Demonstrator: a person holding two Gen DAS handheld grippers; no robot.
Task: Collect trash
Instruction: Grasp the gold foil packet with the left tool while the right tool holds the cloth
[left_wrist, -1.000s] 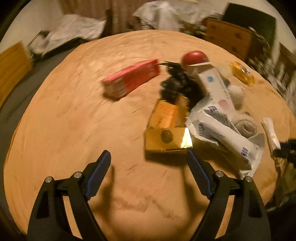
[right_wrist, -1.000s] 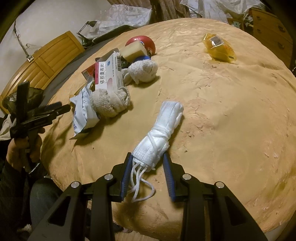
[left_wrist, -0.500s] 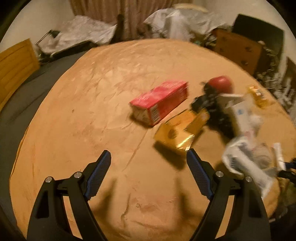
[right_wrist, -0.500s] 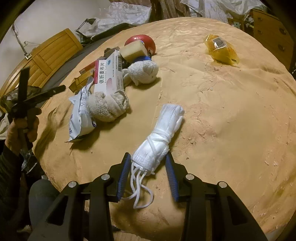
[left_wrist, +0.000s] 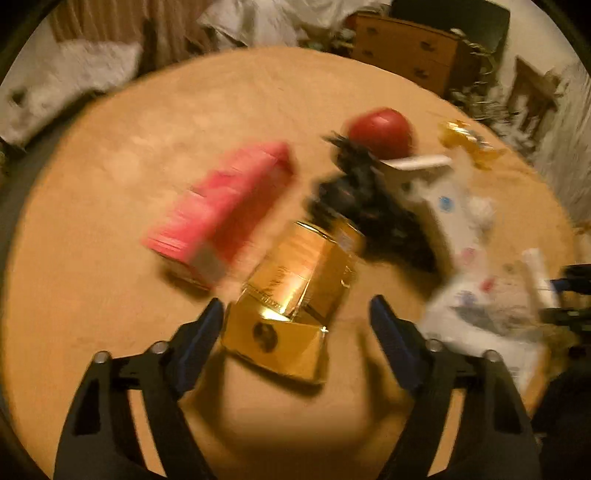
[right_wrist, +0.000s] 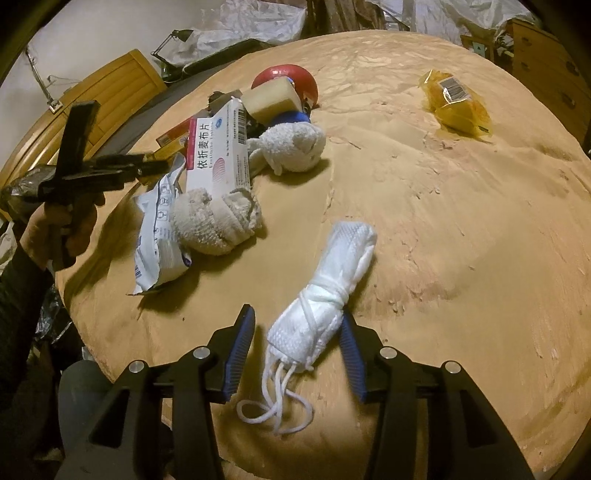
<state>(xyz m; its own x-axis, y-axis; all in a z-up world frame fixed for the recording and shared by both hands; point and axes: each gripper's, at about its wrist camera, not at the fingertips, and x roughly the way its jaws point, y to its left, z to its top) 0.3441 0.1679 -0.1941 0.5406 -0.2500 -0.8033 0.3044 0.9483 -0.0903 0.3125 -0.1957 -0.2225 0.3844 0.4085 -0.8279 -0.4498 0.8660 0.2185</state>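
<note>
Trash covers the round tan table (right_wrist: 461, 229). The rolled white mesh cloth bundle (right_wrist: 325, 295), strings trailing toward the camera, lies lengthwise between the right gripper's (right_wrist: 297, 347) jaws, which have just been opening; the right pad touches it, the left stands clear. Only the left wrist view shows the crumpled gold foil box (left_wrist: 295, 291), long axis pointing away. The left gripper (left_wrist: 297, 325), angled downward, has been closing around its near end without gripping.
</note>
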